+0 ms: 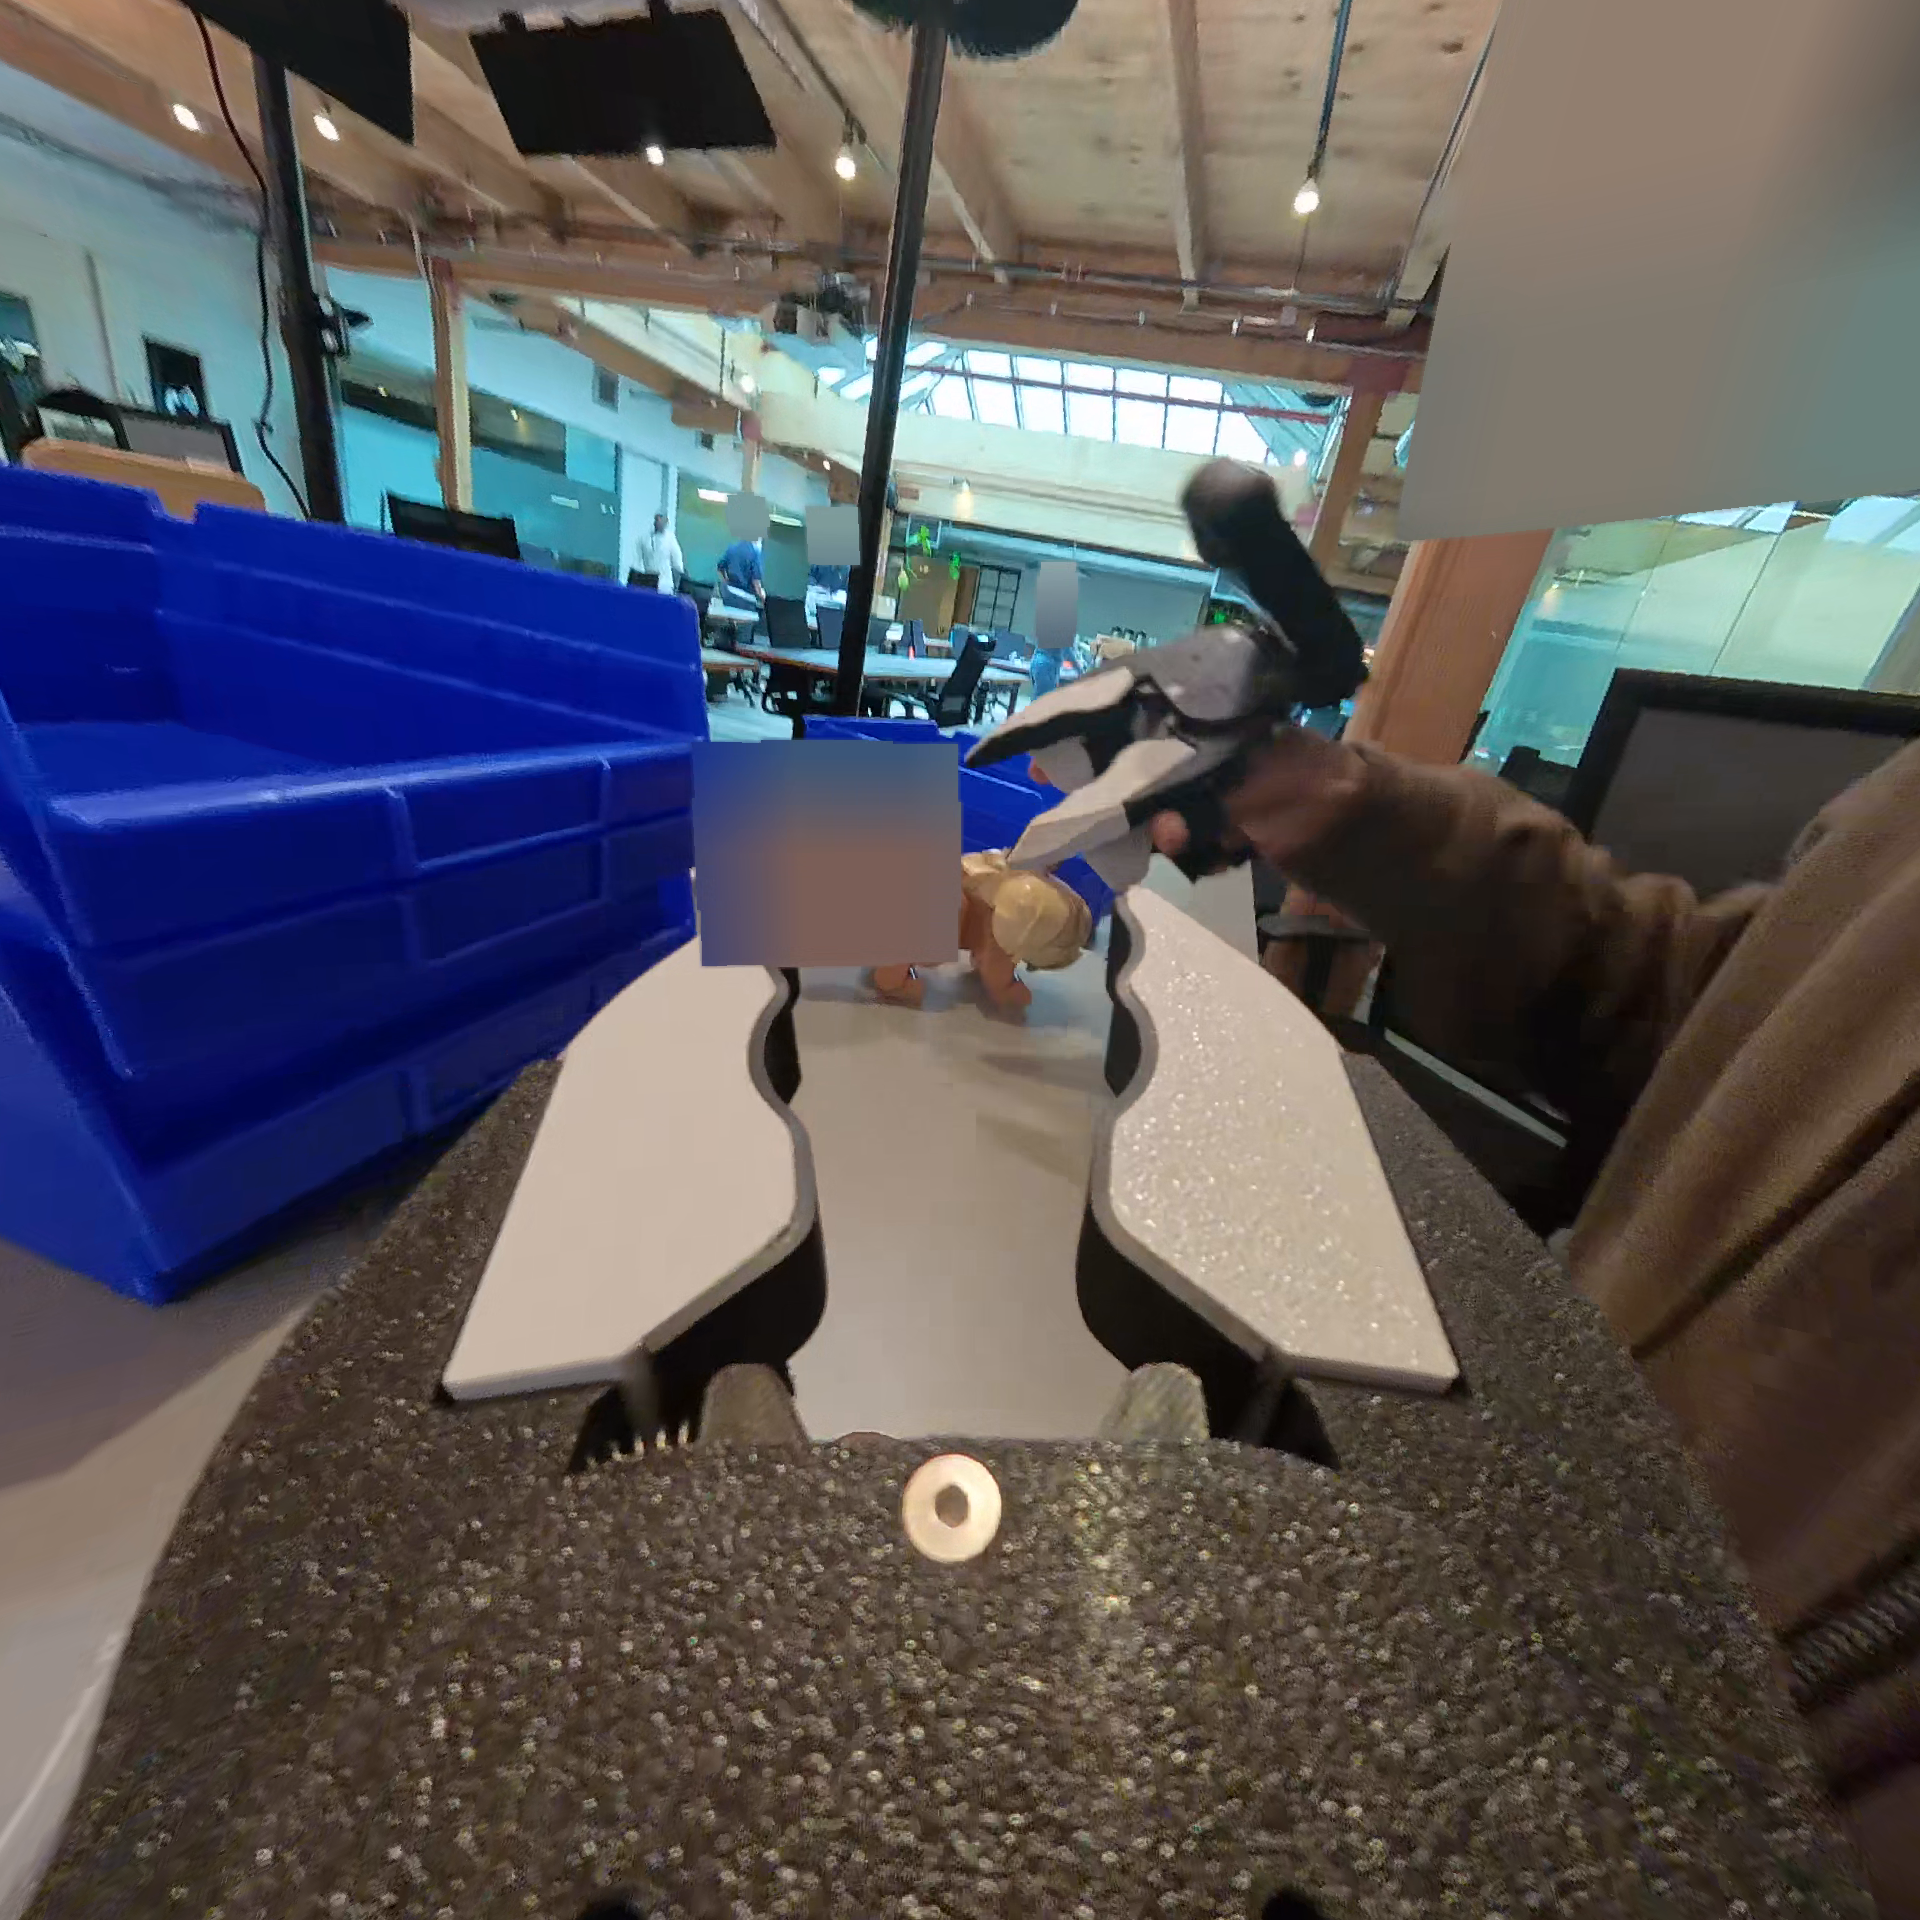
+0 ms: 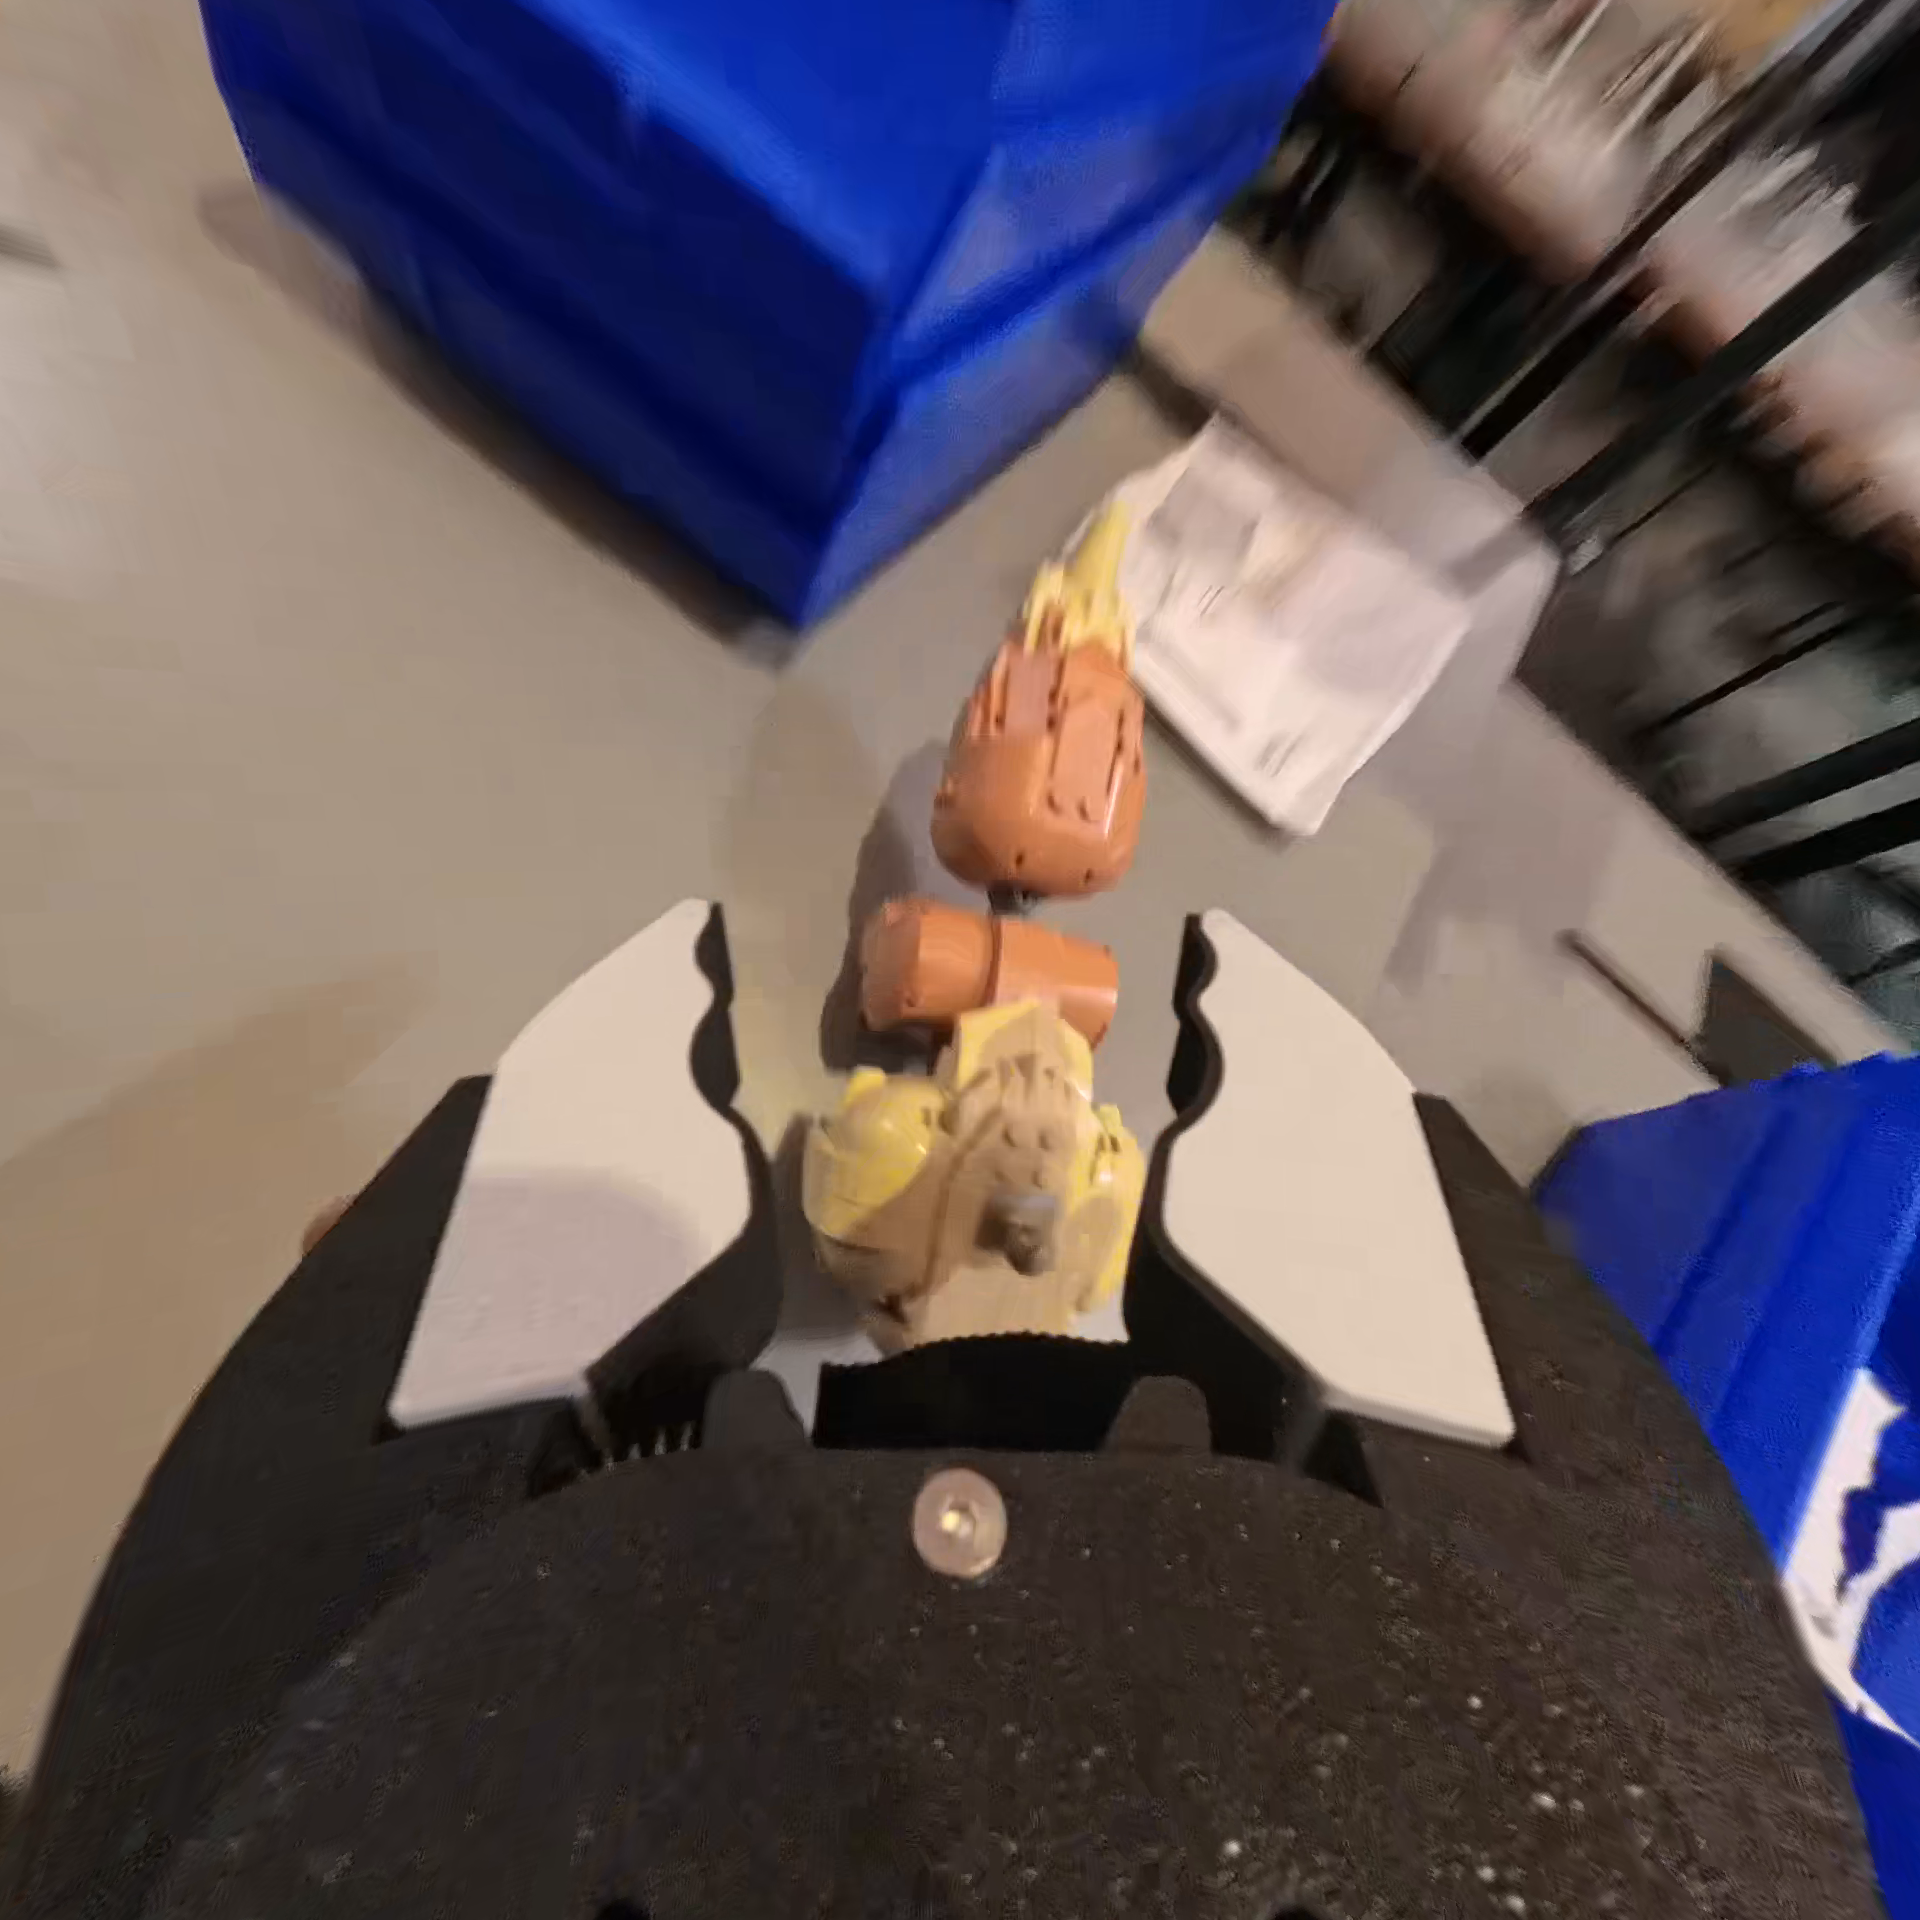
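Note:
A small toy figure (image 1: 1023, 920) with orange-brown limbs and a tan-yellow body stands on the grey table (image 1: 935, 1195), part of it behind a mosaic patch. My left gripper (image 1: 951, 961) is open and empty, low over the table, pointing at the toy from a short way off. My right gripper (image 1: 1013, 805), held by a hand in a brown sleeve, hovers just above the toy, angled down. In the blurred right wrist view the toy (image 2: 977, 1195) shows between the wide-apart fingers of the right gripper (image 2: 951, 930), with gaps on both sides.
A stack of blue plastic bins (image 1: 312, 852) stands left of my left gripper. Another blue bin (image 2: 727, 260) lies beyond the toy and one (image 2: 1714, 1299) to the right. A white paper packet (image 2: 1299, 623) lies near the table edge. A dark monitor (image 1: 1745, 790) stands right. Tip to tip, the grippers are about 25 centimeters apart.

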### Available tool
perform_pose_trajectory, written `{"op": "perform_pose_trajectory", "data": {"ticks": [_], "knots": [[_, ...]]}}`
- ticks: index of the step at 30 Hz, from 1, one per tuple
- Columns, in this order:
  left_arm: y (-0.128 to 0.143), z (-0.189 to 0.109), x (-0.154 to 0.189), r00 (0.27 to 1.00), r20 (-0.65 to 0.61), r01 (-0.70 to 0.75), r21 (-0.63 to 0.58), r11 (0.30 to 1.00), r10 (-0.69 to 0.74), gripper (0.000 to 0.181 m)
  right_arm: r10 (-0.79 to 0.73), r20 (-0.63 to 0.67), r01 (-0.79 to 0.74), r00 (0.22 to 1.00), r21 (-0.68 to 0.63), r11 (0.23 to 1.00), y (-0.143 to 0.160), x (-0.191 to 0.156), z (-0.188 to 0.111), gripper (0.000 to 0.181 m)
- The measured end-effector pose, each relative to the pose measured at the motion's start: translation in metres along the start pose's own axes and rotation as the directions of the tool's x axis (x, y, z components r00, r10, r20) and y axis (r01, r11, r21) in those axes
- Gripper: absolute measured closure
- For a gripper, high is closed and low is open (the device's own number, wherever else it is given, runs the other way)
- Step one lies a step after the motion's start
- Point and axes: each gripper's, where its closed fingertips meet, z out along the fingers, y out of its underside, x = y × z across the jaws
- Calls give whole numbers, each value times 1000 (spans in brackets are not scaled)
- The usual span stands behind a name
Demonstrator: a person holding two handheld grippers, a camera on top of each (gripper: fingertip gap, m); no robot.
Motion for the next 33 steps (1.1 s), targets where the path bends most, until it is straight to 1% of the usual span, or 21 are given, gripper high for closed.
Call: {"op": "perform_pose_trajectory", "data": {"ticks": [2, 4, 6, 9, 10, 12, 15, 18, 20, 21, 23, 24, 26, 28, 29, 31, 33], "knots": [[1, -2, 3, 1000, -4, 4, -7, 1000, -4, 124, 3, 97, 9, 995, -126, 992, 12, 5, 8, 96], [1, -8, 4, 1000, 18, -14, 5, 1000, 14, 125, 42, 209, 5, 977, -218, 976, 17, -2, 11, 96], [6, -18, 3, 998, 55, -11, 14, 1000, 11, 126, 63, 290, 31, 955, -309, 951, 23, -12, 13, 95], [15, -35, 15, 997, 74, 21, 26, 999, -23, 128, 42, 305, 98, 951, -427, 899, 42, -16, 24, 96], [14, -41, 20, 996, 84, 14, 41, 999, -17, 128, 7, 268, 116, 963, -442, 889, 45, -10, 30, 95], [12, -51, 30, 994, 106, -12, 53, 999, 7, 131, -28, 214, 130, 976, -479, 868, 49, 3, 36, 108], [13, -60, 44, 992, 124, -29, 44, 999, 23, 131, -96, 203, 185, 974, -485, 855, 50, 12, 40, 119], [14, -68, 52, 990, 138, -46, 42, 998, 39, 132, -145, 236, 247, 961, -494, 834, 52, 12, 38, 114], [15, -69, 54, 988, 146, -58, 39, 998, 51, 133, -163, 247, 268, 955, -493, 828, 49, 11, 37, 103], [15, -68, 53, 988, 147, -58, 34, 998, 52, 134, -164, 244, 267, 956, -490, 830, 47, 13, 38, 102], [18, -64, 52, 988, 142, -56, 18, 998, 53, 134, -122, 247, 235, 961, -504, 831, 49, 17, 46, 102], [19, -61, 52, 989, 138, -57, 11, 998, 55, 134, -92, 263, 224, 961, -533, 816, 57, 18, 49, 103], [22, -53, 53, 990, 125, -58, -3, 998, 58, 134, -43, 314, 226, 948, -572, 789, 72, 13, 57, 106], [25, -46, 51, 992, 112, -55, -16, 998, 56, 134, -37, 341, 239, 940, -575, 782, 75, 10, 60, 107], [27, -41, 50, 993, 107, -53, -25, 998, 55, 134, -37, 354, 248, 935, -572, 782, 74, 5, 58, 107], [32, -33, 44, 993, 100, -57, -65, 996, 64, 134, -80, 413, 313, 907, -535, 784, 69, -16, 53, 107], [39, -25, 37, 989, 87, -107, -150, 983, 120, 133, -139, 495, 405, 858, -484, 776, 61, -44, 44, 108]]}}
